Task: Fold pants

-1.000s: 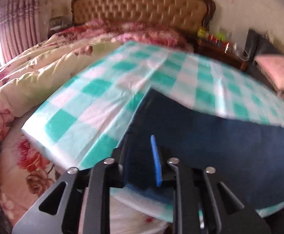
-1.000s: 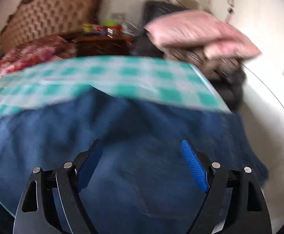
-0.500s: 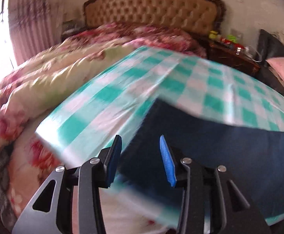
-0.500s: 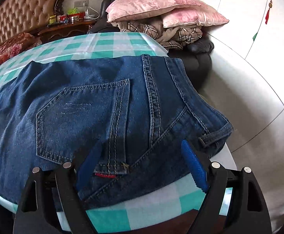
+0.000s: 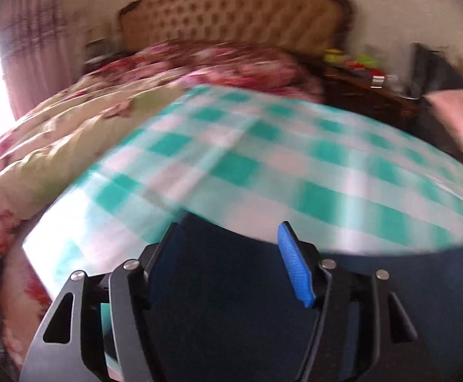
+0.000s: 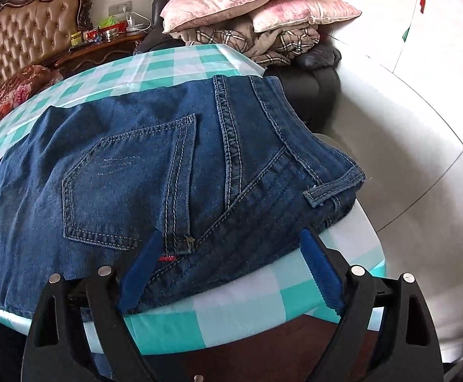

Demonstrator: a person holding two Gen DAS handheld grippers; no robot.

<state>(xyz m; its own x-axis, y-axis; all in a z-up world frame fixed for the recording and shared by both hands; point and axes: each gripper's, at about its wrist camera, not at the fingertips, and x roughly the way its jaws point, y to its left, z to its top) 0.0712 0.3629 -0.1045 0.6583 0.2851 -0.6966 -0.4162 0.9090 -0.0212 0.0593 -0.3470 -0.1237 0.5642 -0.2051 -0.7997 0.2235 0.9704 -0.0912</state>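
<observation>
Matt blue denim pants (image 6: 129, 165) with pale stitching lie on a smooth, slightly glossy checked tablecloth (image 6: 237, 315).

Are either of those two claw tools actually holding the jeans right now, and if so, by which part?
Nothing is held. The left gripper is opening above the jeans; the right gripper stands wide at the waistband end, fingers pressing nothing.

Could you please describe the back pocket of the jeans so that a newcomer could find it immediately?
The checked tablecloth carries dark blue jeans. The back pocket is their five-sided patch, outlined in pale double stitching.
</observation>
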